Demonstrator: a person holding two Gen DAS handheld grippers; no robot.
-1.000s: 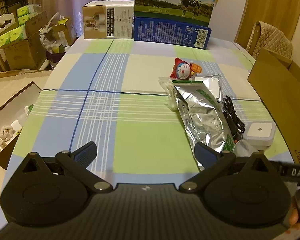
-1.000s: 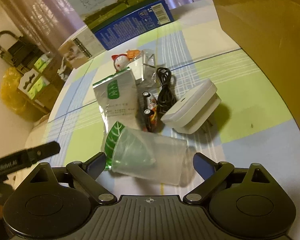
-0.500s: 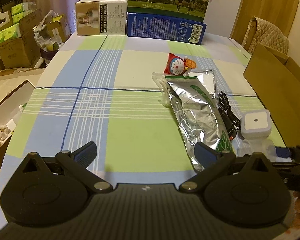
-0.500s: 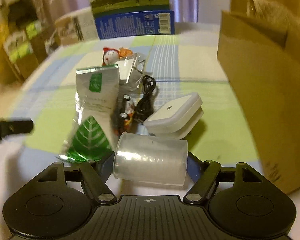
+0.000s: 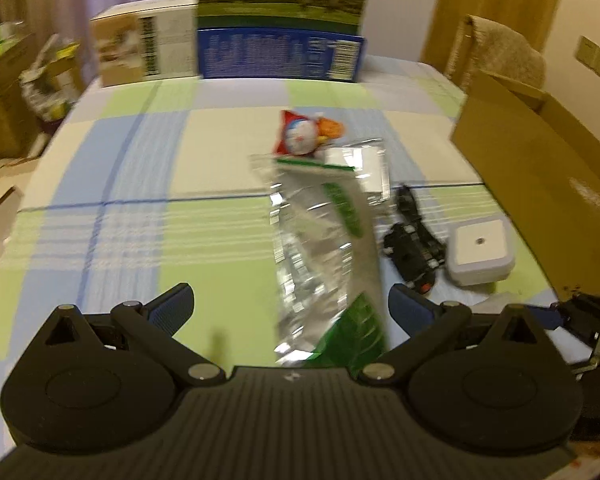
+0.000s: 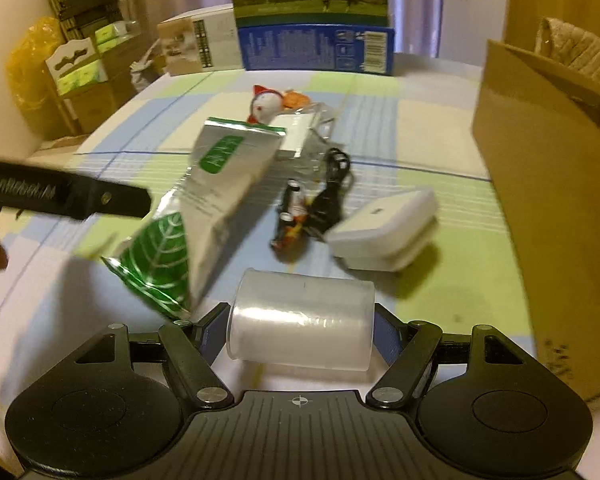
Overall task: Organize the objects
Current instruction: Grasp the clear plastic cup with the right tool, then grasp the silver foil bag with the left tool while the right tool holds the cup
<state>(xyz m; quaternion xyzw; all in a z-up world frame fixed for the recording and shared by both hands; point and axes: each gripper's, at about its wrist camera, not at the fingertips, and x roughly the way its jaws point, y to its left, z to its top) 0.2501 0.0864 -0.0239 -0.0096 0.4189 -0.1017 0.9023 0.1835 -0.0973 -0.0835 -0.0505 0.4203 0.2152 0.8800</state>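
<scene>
Two hand-held grippers work over a checked tablecloth [image 5: 148,200] strewn with small goods, and the step in hand appears to be the first pick: a clear plastic cup. Largest in view, an open cardboard box [image 6: 548,184] stands along the right edge of the right wrist frame, seemingly the place where things are to be gathered. A milk carton [image 6: 312,20] printed with a cow fills the top centre, beside a smaller printed box [image 6: 196,44] at upper left. A silver foil pouch [image 6: 216,196] with a green leaf print lies slantwise through the middle. A white square device [image 6: 384,232] rests right of centre, just beside a black coiled cable [image 6: 332,184] and what seem to be small batteries [image 6: 294,212]; a red-and-white toy figure [image 6: 266,106] sits above them, against a small clear packet [image 6: 304,132].

The clear plastic cup [image 6: 300,320] lies on its side at lower centre, with the right gripper [image 6: 300,330] clenched on it, one finger at the mouth and one at the base; whether it is off the cloth cannot be told. The left gripper [image 5: 290,304] is spread wide and carries nothing, its gap framing the pouch's lower end.

Judging by the layout, the next move calls for carrying the cup rightward over the box wall and letting go inside, gently, since thin plastic may flex or slip.
</scene>
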